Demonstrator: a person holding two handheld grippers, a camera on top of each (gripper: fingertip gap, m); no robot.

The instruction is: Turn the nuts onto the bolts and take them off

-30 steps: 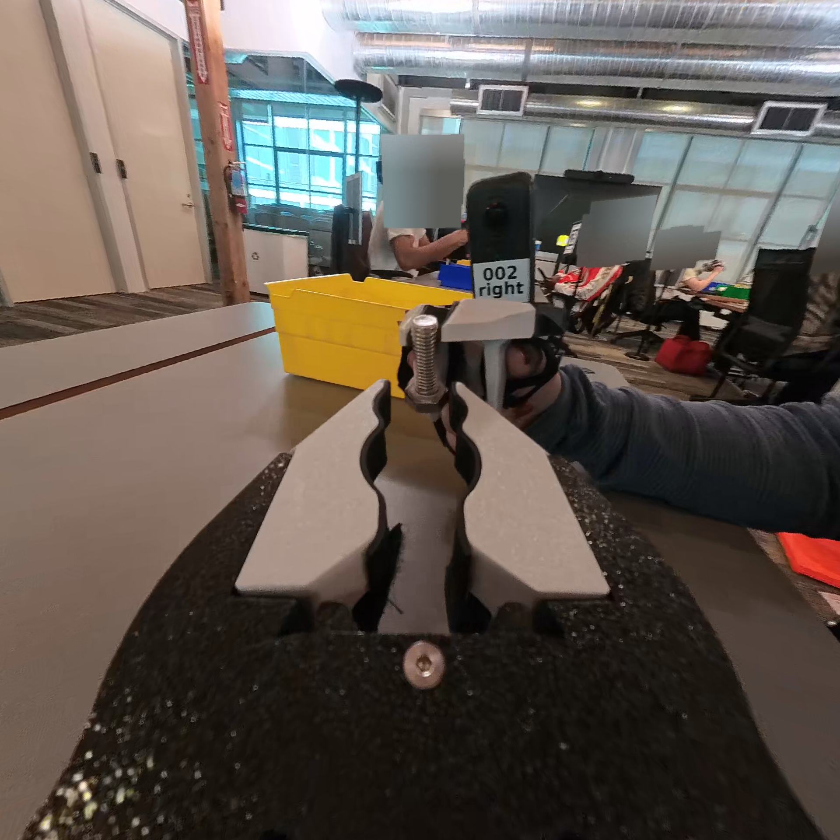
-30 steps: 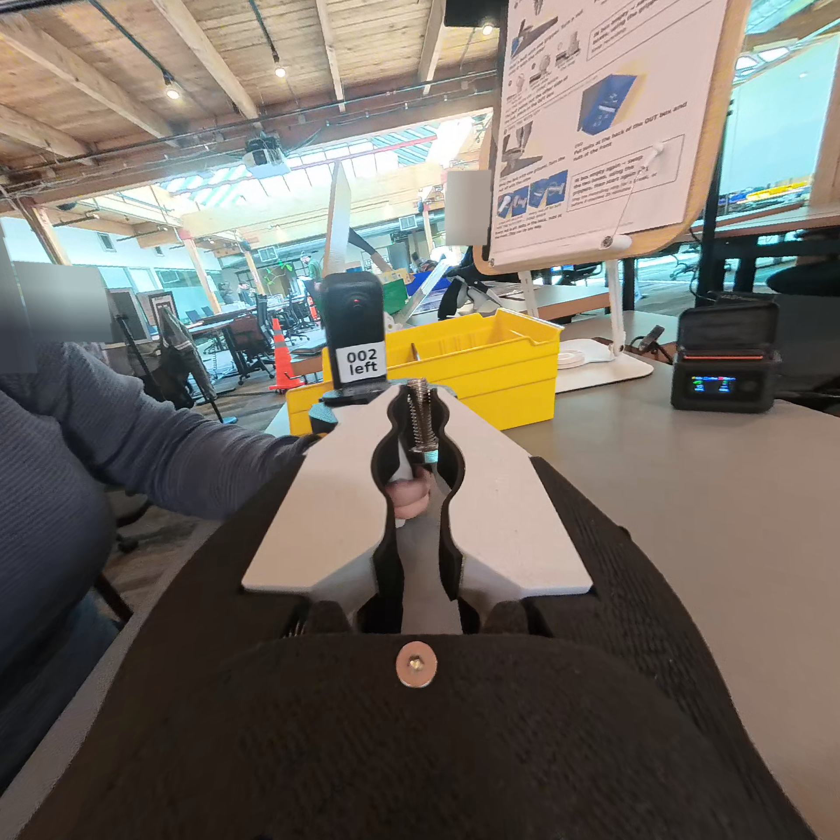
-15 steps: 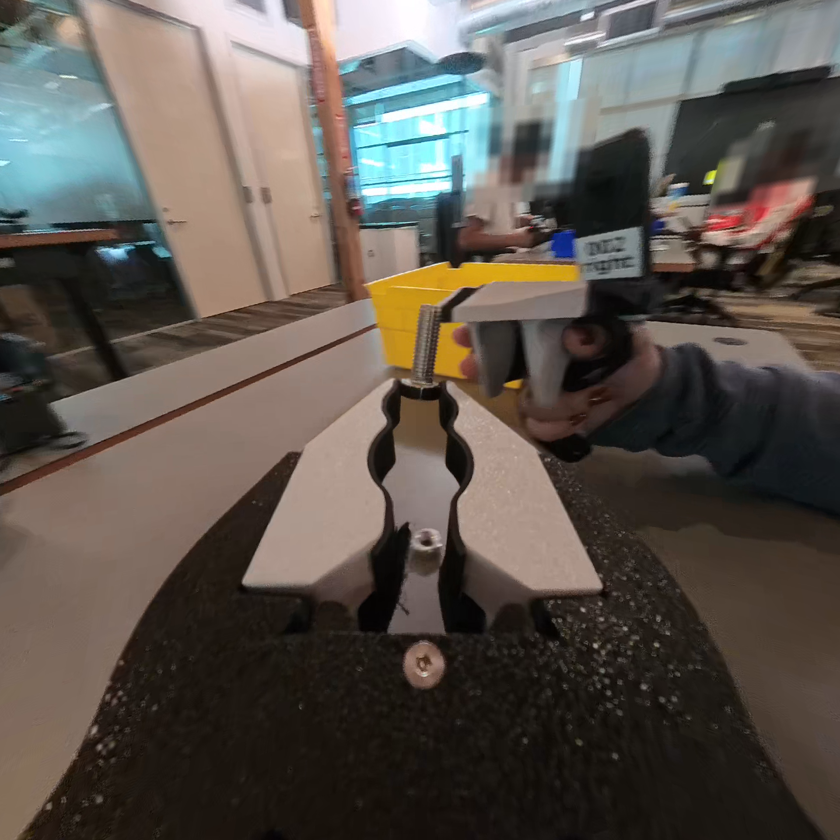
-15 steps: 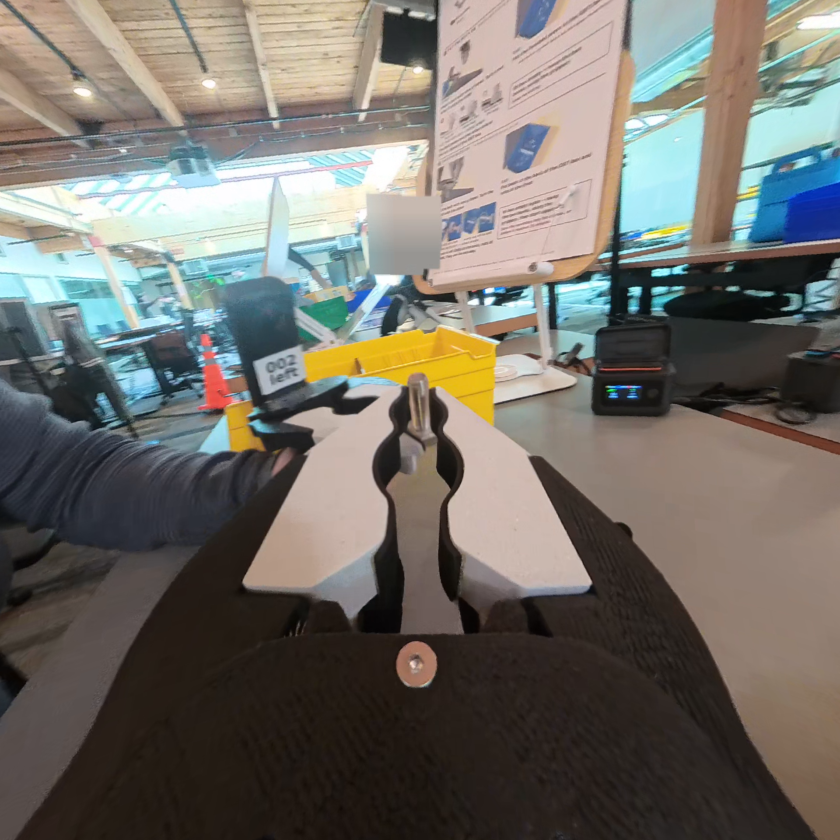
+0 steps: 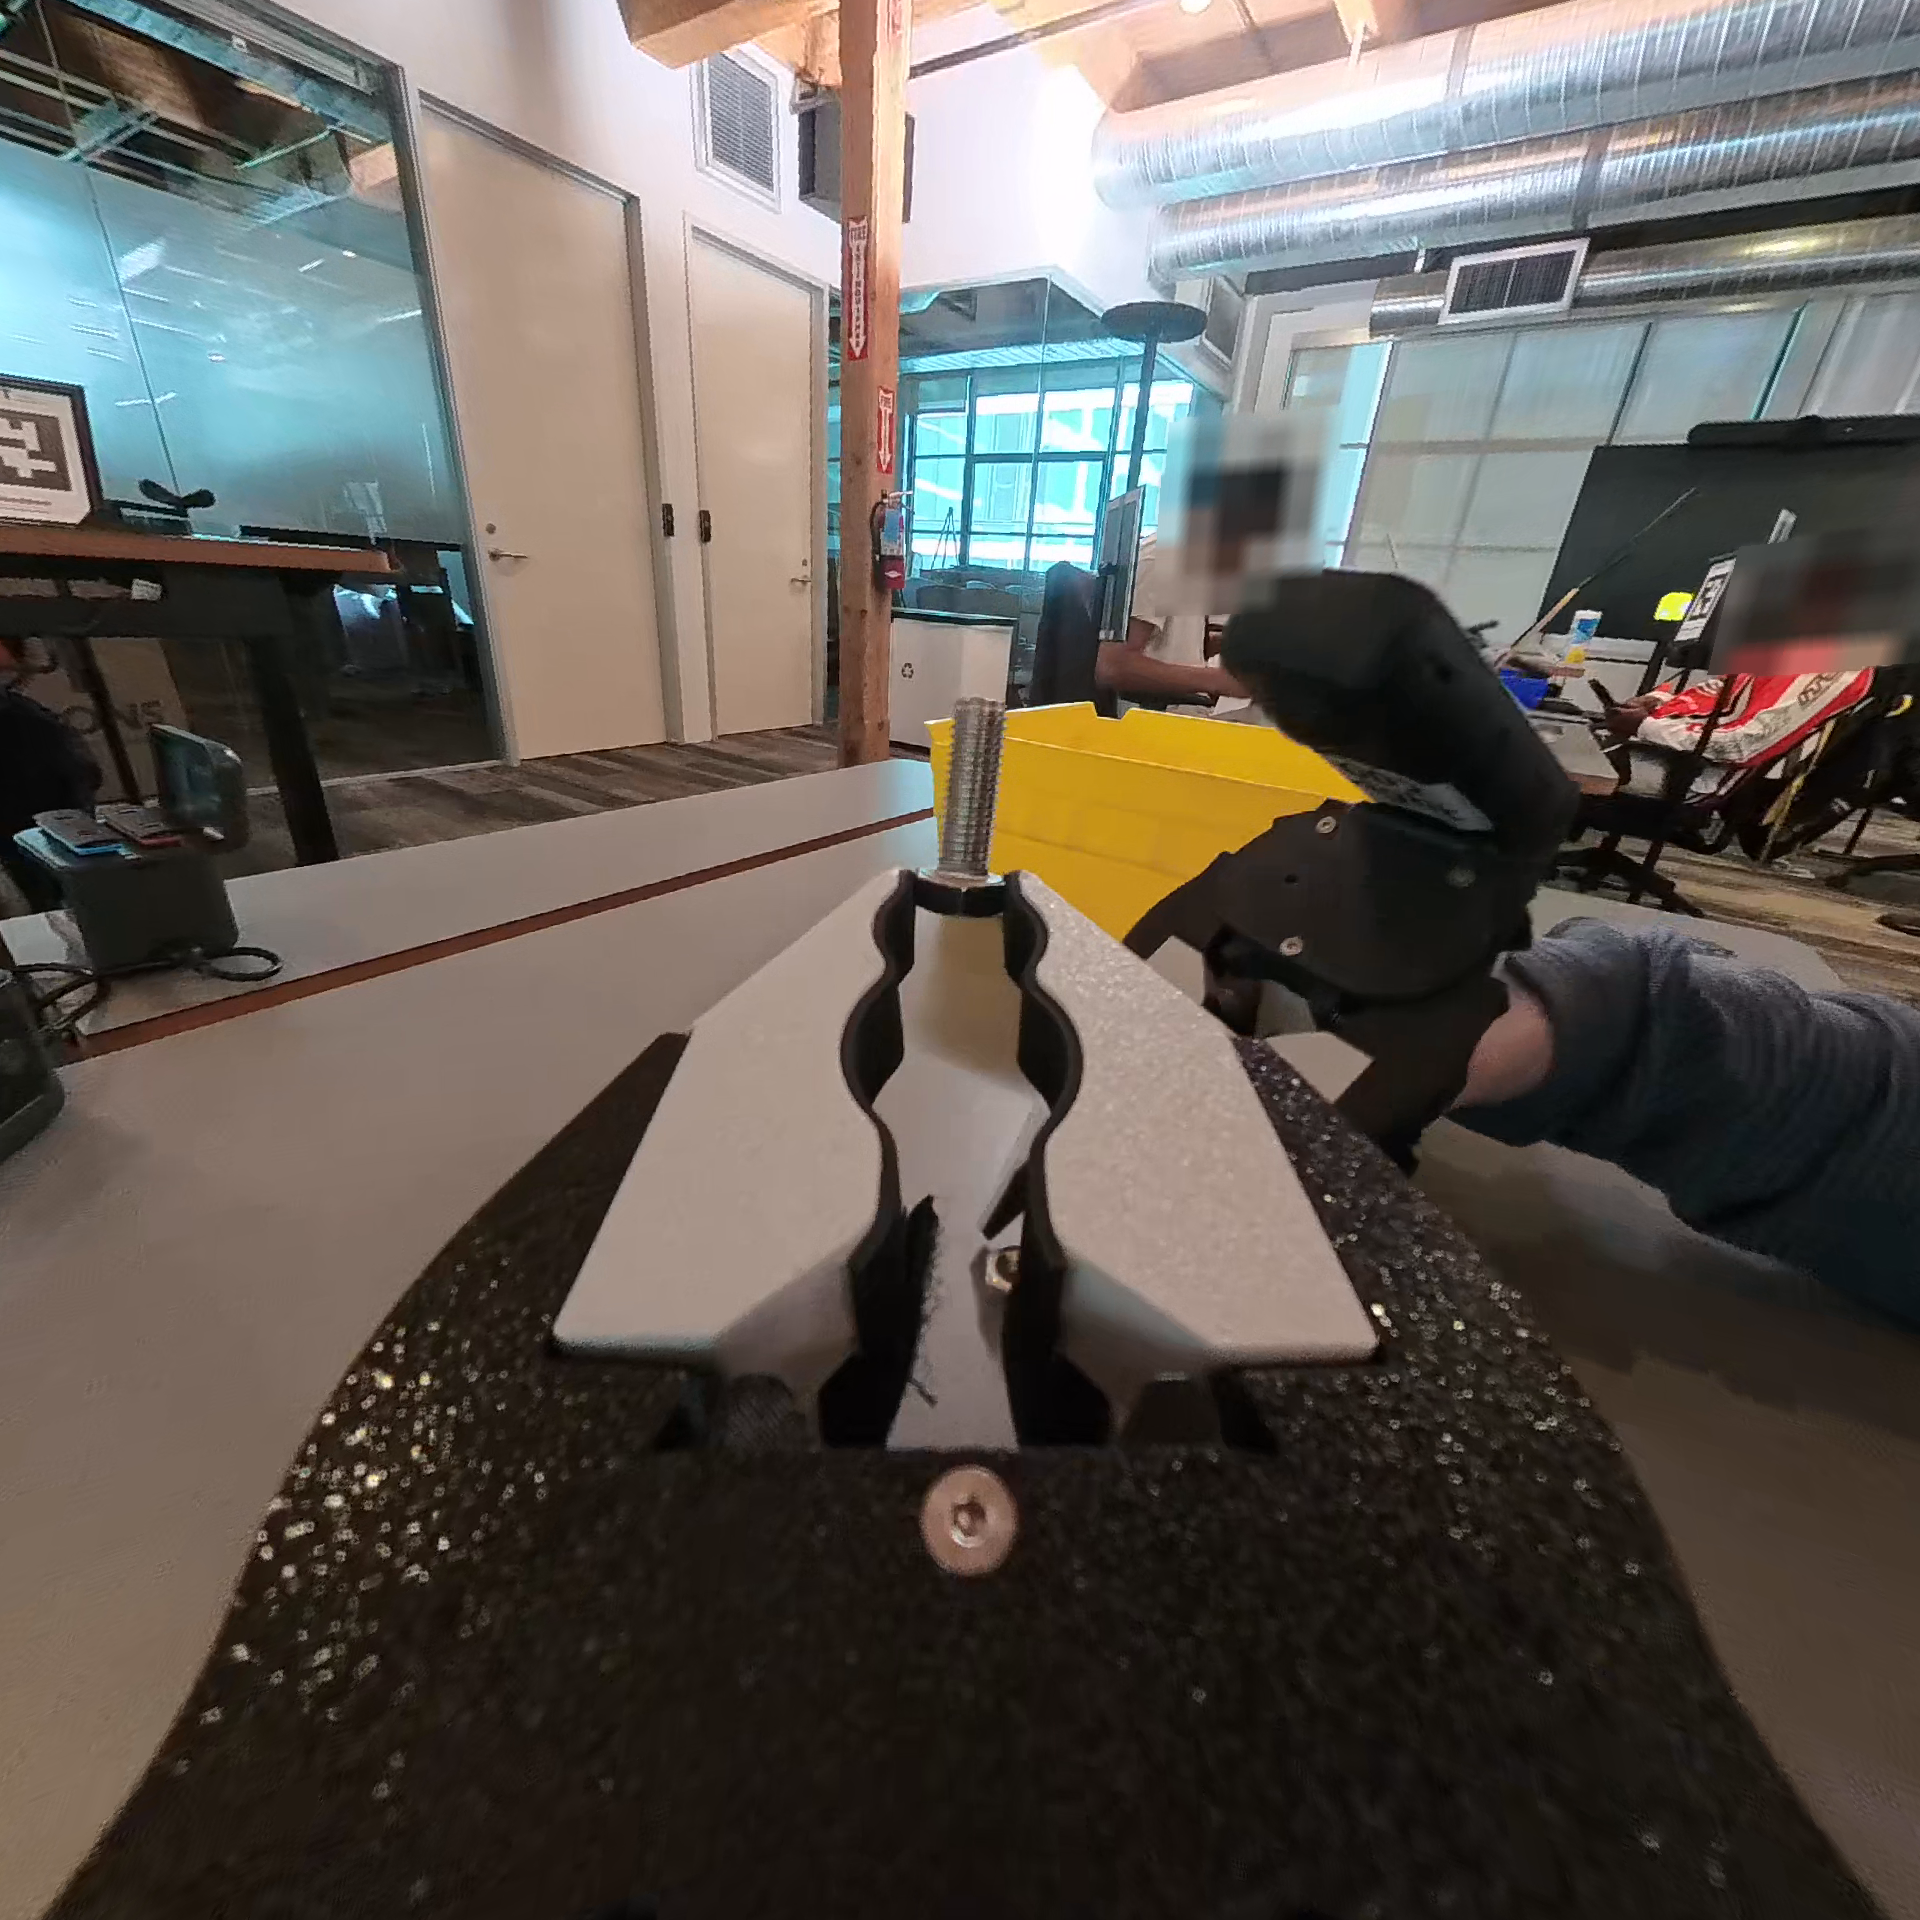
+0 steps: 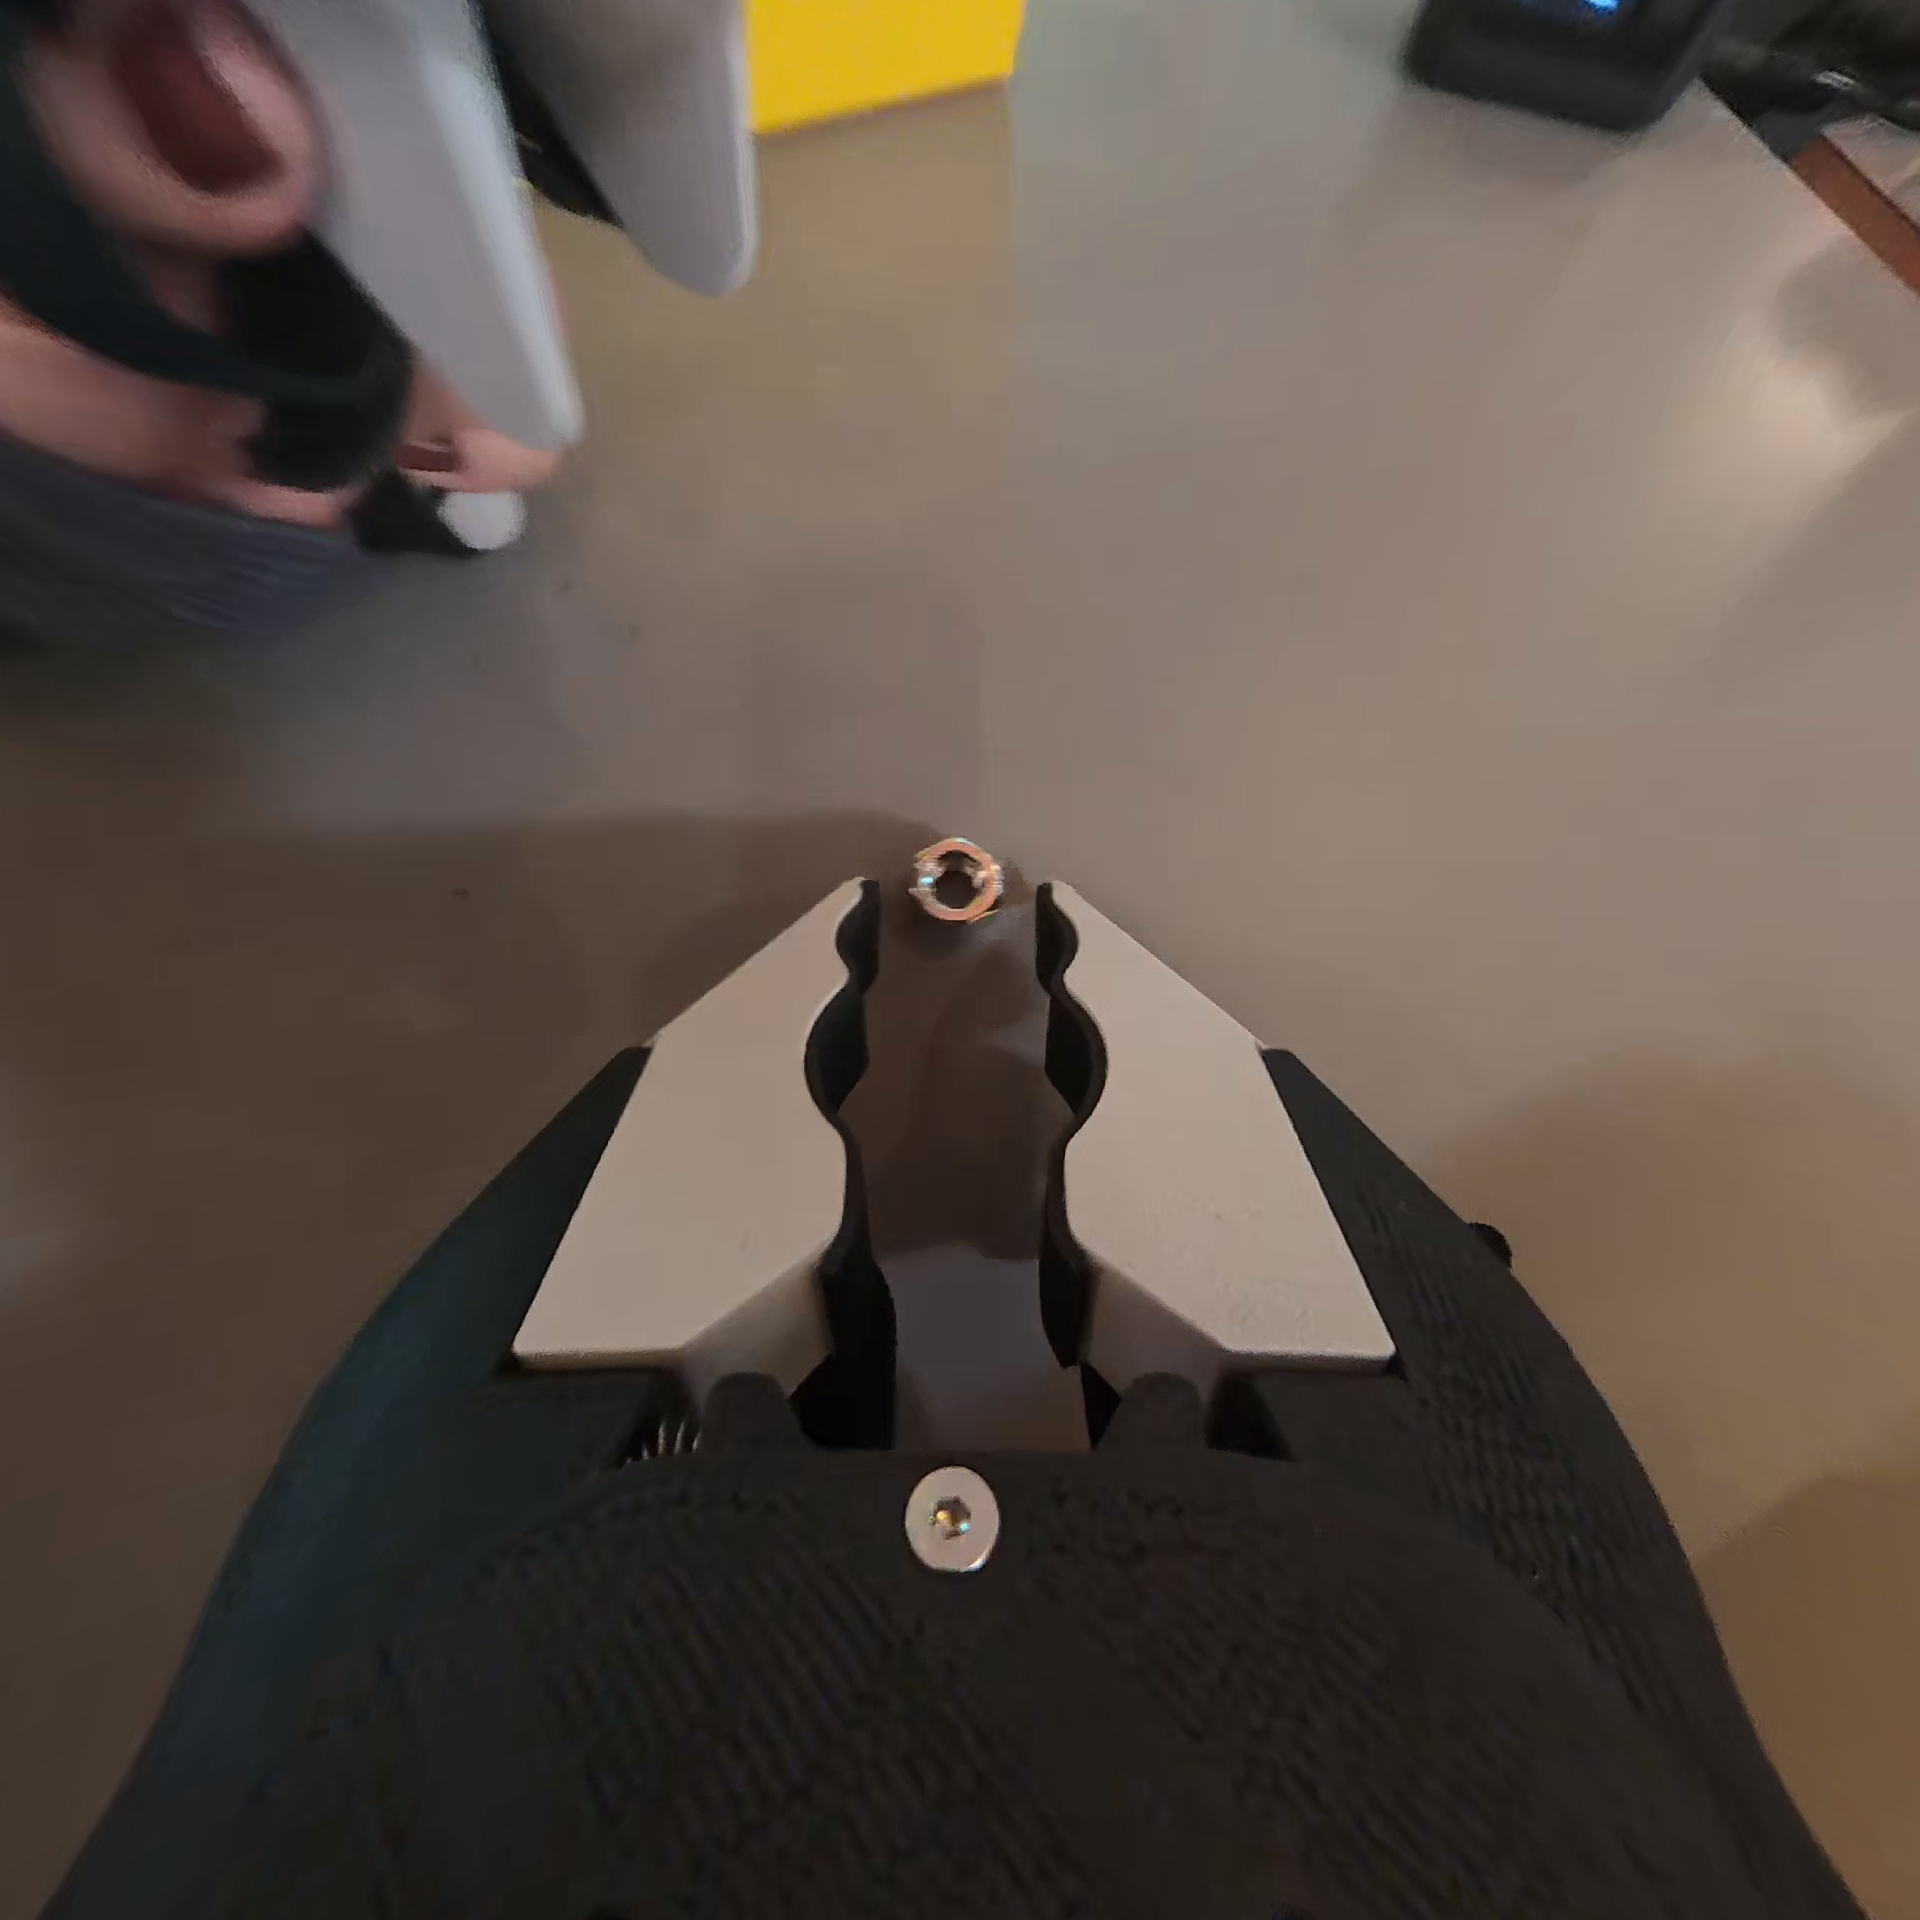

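Two grippers split the work: the left gripper (image 5: 961, 896), frame centre, pinches the bolt (image 5: 974, 790) upright by its head; the right gripper (image 6: 951, 896), jaws parted, hangs over the nut (image 6: 956, 881) lying on the counter (image 6: 1351, 623), probably to grab it.

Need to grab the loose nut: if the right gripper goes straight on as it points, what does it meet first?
The nut, lying on the table just past the open right gripper, about centred between the tips. Depth is unclear; the fingers could touch the table at about the same moment.
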